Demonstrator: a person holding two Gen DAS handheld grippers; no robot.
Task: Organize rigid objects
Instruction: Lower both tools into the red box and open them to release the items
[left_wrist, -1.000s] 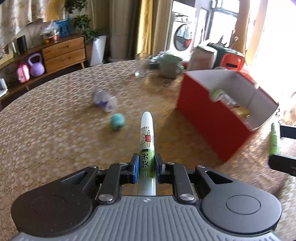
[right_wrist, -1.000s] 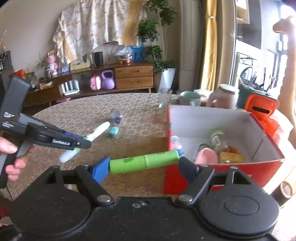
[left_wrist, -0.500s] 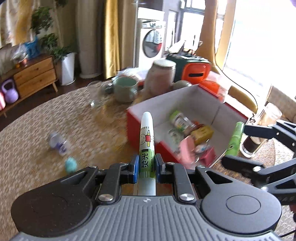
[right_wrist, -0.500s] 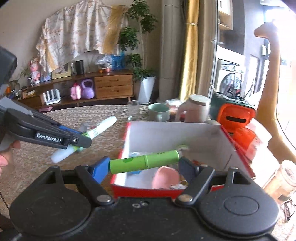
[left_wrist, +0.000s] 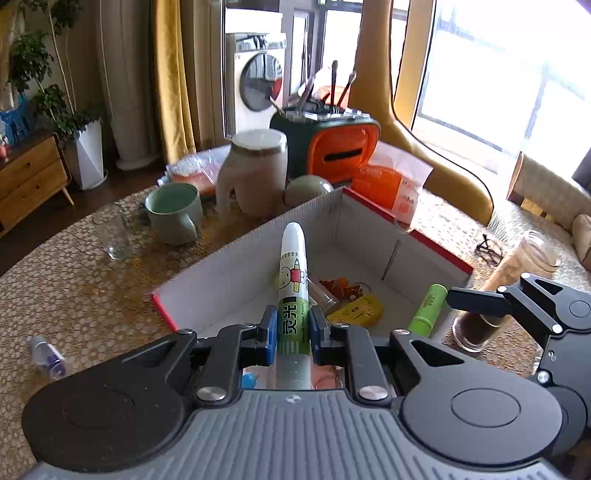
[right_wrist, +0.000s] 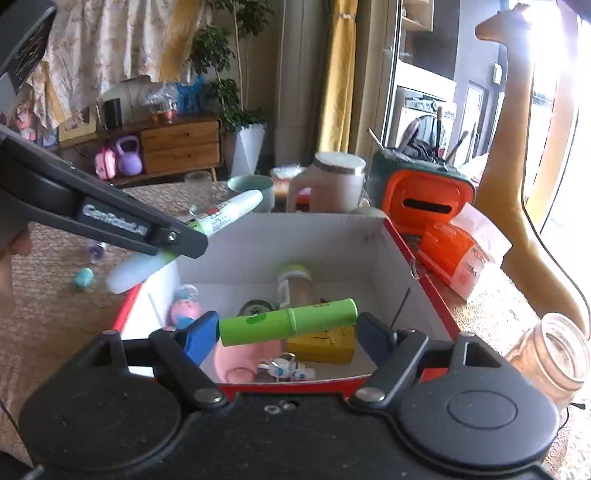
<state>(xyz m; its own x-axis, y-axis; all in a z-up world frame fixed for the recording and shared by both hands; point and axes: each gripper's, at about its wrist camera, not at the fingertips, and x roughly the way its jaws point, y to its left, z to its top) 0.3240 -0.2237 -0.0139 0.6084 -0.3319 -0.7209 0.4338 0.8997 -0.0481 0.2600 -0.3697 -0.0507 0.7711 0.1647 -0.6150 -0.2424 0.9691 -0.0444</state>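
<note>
Step in hand, by judgement: delivery of two items to the red cardboard box, both poised above its open top and neither yet let go; the left gripper pinches a white-and-green marker pen about its printed barrel, blue pads pressed tight to either side, the rounded white cap pointing out over the box interior; the right gripper clamps a lime-green cylindrical tube endwise, one pad at each end, so the jaws stand wide though they bear on it; the tube lies crosswise above the near part of the box. The next move appears to call for parting each claw in turn so the items drop clear of the rim; the marker's rear end hangs about over the left wall in the right wrist view, so a little more reach inward seems prudent. Materials: box of corrugated board, red outside, pale grey within; contents include a yellow carton, a small lidded jar and a pink rounded toy; the table wears a woven, pebbled mat; a small teal ball and a small clear bottle lie outside, apparently unsorted.
</note>
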